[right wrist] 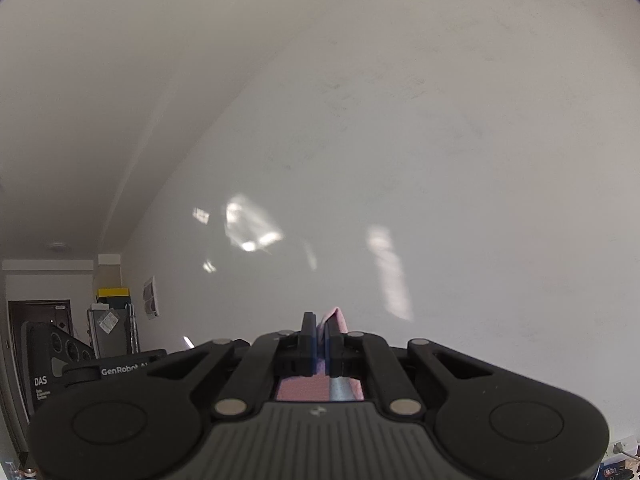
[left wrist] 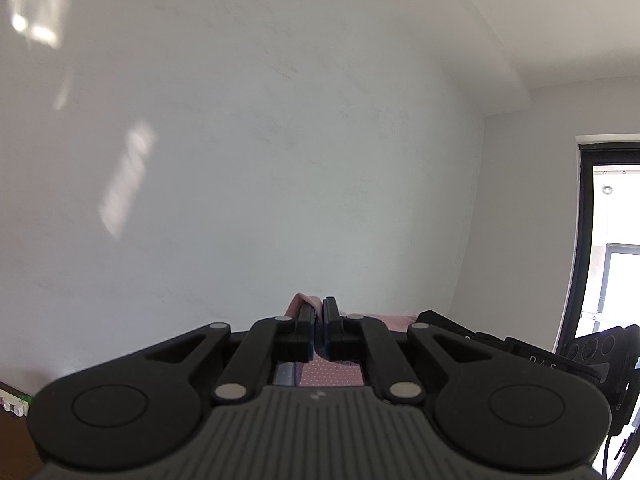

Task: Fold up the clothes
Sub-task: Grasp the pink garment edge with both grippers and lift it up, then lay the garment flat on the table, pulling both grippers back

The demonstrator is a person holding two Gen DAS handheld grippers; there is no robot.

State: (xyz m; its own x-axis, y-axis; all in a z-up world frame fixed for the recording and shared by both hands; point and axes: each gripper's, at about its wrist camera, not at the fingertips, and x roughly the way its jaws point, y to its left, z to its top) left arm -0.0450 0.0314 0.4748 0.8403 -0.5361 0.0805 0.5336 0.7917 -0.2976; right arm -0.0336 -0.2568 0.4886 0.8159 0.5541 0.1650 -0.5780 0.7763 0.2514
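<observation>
White wall (left wrist: 280, 120) behind pink garment (left wrist: 300, 302) pinched

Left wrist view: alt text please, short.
The left tongs are shut on a pink garment, raised in front of a bare white wall. The other gripper's black body sits at lower right, beside a dark-framed doorway at the right edge.

A fold of cloth (left wrist: 303, 302) sits pinched between the left hand-held gripper (left wrist: 319, 322) fingers, a wall (left wrist: 280, 140) ahead. The right hand-held gripper (right wrist: 319, 340), to its right, pinches the same cloth, which runs between the two; a doorway (left wrist: 612, 248) stands far right
</observation>
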